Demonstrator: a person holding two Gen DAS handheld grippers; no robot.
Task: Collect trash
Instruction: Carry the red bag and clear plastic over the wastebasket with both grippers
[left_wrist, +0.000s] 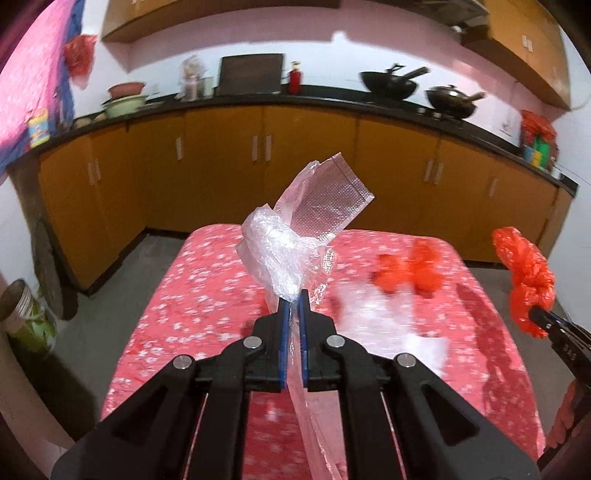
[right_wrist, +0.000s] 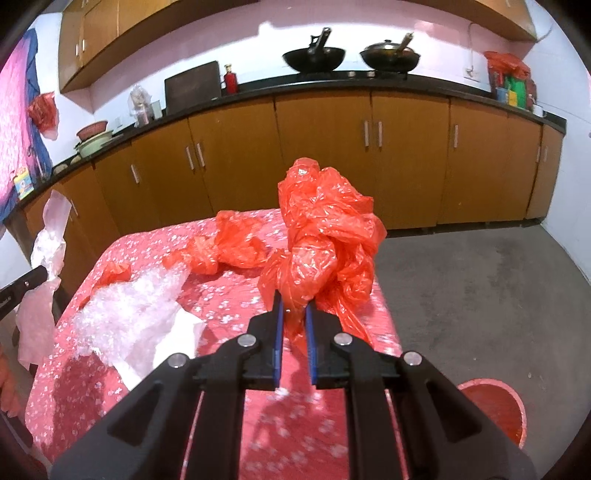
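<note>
Here, left hand-held gripper (left_wrist: 293, 295) clamped on clear plastic wrapper (left_wrist: 291, 236) pointing upward, right hand-held gripper (right_wrist: 294, 304) pinching upright red bag (right_wrist: 325, 229).

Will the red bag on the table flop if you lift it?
Probably: the red bag on the table lies crumpled and thin, so it should droop. It looks light, like the held red bag bunched in the right gripper.

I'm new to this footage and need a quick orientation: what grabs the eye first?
The left hand-held gripper pinches a clear plastic bag above the red flowered table. The right hand-held gripper grips a crumpled red plastic bag, while more red and clear plastic litters the table.
</note>
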